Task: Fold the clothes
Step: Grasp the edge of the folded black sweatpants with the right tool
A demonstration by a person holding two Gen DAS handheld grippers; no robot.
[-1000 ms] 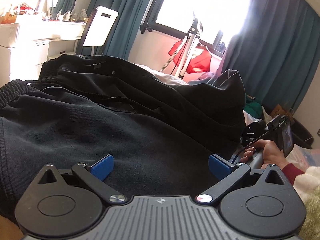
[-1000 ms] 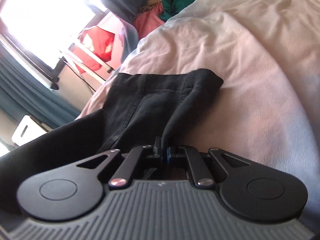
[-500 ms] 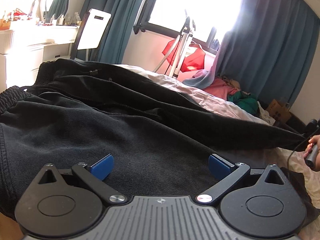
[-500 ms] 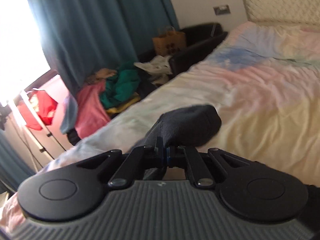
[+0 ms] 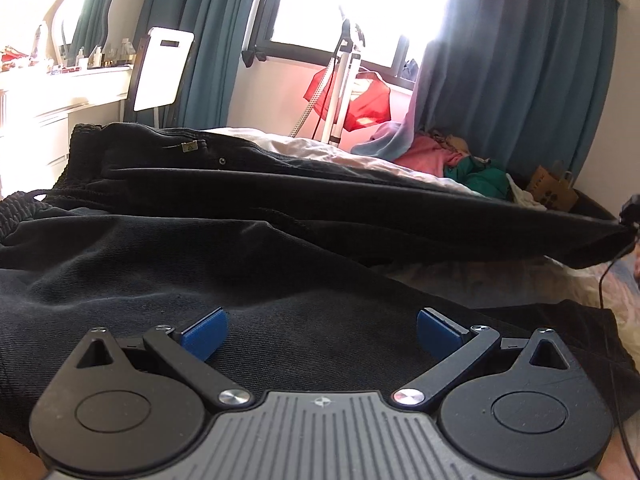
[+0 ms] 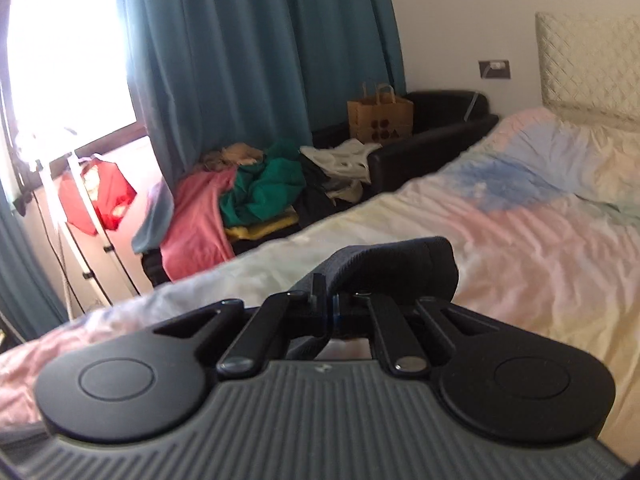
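**A:** What are the two grippers doing?

**B:** The right gripper [image 6: 329, 309] has its jaws pressed together, pinching the hem of one leg of a pair of black trousers [image 6: 394, 262]. The cloth curls up and over the fingertips in a dark fold. The left gripper [image 5: 320, 330] is spread wide, its blue pads [image 5: 205, 334] well apart, hovering low over the trousers with nothing between them.

**A:** Where are the trousers?

**B:** On the bed [image 6: 520, 248]. From the left wrist view, the black trousers [image 5: 168, 264] fill most of the foreground, with the elastic waistband at the far left. One leg lies flat beneath the left gripper. The other leg is stretched taut towards the right edge, lifted off the bedsheet, ending where a thin black cable hangs at that edge.

**A:** What surrounds the bed?

**B:** The bedsheet is pastel, in pink, cream and blue patches, with a quilted headboard [image 6: 588, 68] at the right. Beyond the far side lies a pile of clothes [image 6: 256, 196] in pink, green and yellow. Near it, a brown paper bag [image 6: 380, 116] stands on a black seat. Teal curtains [image 6: 248, 60] frame a bright window, and a red garment [image 5: 356, 98] hangs on a white stand below it. A white dresser [image 5: 60, 92] with small bottles stands at the far left.
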